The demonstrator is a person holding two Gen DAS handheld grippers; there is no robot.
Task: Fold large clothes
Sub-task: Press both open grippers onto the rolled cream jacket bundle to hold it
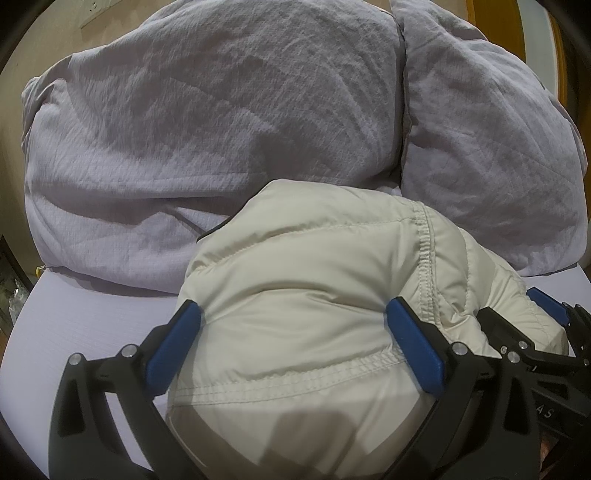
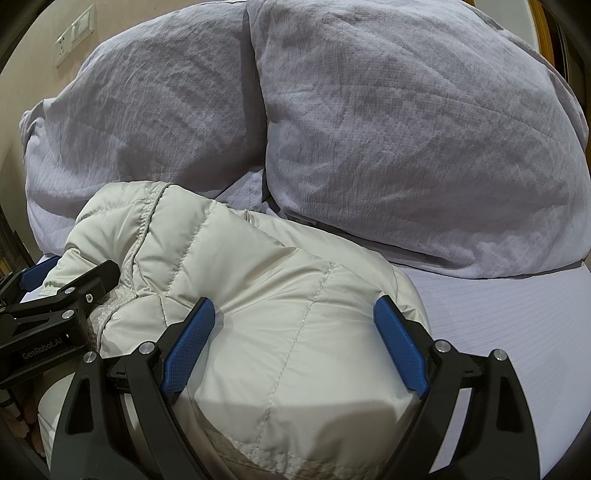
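Observation:
A cream quilted puffer jacket lies bundled on the bed, also in the right wrist view. My left gripper has its blue-padded jaws spread wide around a thick bulge of the jacket, pads pressing both sides. My right gripper stands the same way on the jacket's other part, jaws wide around the padded fabric. The right gripper shows at the right edge of the left wrist view; the left gripper shows at the left edge of the right wrist view.
Two large lilac-grey pillows lean at the bed's head just behind the jacket. The lilac sheet spreads around it. A wall with switches is at the back left; a wooden door frame is at the back right.

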